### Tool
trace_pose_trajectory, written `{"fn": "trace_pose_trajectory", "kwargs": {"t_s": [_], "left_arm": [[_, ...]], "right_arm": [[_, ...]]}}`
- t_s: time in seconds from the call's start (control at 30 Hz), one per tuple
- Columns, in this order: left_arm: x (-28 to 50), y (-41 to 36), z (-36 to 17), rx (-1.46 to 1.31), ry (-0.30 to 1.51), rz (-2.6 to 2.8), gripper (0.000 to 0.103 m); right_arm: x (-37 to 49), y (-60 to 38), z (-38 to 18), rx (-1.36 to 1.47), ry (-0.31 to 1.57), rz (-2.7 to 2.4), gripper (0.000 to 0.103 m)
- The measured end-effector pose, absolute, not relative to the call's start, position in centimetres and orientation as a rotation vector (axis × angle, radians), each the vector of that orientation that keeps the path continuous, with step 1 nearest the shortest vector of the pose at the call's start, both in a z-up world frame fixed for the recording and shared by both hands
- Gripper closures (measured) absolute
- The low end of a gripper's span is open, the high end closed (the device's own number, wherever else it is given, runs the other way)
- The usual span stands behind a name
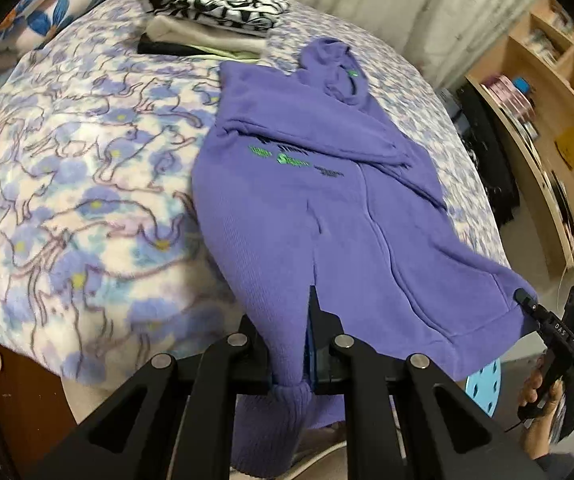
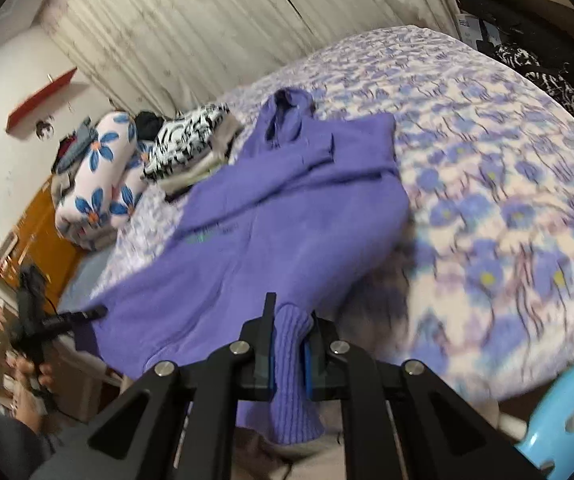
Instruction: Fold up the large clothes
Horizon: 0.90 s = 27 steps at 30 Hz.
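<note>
Along the bed's (image 1: 67, 184) near edge: purple hoodie (image 1: 307, 208), sleeves folded inward; left gripper (image 1: 307, 320) and right gripper (image 2: 291, 328) each clamped on a hem corner, likely for folding hem toward hood.

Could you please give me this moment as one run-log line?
stage: hem lift | left gripper: shut on hoodie hem | right gripper: shut on hem | sleeves: folded in | hood: far end, on bed

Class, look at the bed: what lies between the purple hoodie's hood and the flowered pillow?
A stack of folded clothes, topped by a black-and-white patterned piece, lies between the hoodie and the pillow. The right wrist view shows it best.
</note>
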State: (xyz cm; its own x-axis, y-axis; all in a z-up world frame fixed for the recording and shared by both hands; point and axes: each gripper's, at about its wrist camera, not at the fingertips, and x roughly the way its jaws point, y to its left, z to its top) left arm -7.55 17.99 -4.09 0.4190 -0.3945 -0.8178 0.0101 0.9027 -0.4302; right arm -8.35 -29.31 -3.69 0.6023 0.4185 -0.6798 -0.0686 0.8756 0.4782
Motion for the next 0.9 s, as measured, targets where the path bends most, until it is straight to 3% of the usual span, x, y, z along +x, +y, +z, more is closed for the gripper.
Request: {"fn": "trace_pose_trajectory", "kwargs": {"t_s": [0.37,0.53,0.73,0.8,0.87,0.9], "left_arm": [[7.8,16.8,-2.7,-0.375,1.023,-0.256,0.093],[15.8,16.1,-3.2,-0.388,0.996,-0.234,0.087],[23.1,16.1,-5.7,-0.446,1.045,-0.207,0.063],[25.1,16.0,-7.4,-0.462,1.106,-0.199,0.045],[26.0,16.3,-8.3,-0.460,1.096,-0.170,0.030],[26.5,16.5,-8.6,-0.462,1.082,-0.159,0.028]], "right_arm": [[5.0,-29.8,-2.9,0.442,0.853,0.269,0.094],[12.7,-30.5,-3.6,0.445,0.871,0.224,0.093],[20.3,-31.7,-7.1,0.528,0.955,0.163,0.075],[21.6,-31.9,-8.4,0.540,0.960,0.149,0.055],[22.1,-32.1,-9.2,0.556,0.948,0.144,0.049],[22.4,-32.3,-9.8,0.565,0.955,0.144,0.049]]}}
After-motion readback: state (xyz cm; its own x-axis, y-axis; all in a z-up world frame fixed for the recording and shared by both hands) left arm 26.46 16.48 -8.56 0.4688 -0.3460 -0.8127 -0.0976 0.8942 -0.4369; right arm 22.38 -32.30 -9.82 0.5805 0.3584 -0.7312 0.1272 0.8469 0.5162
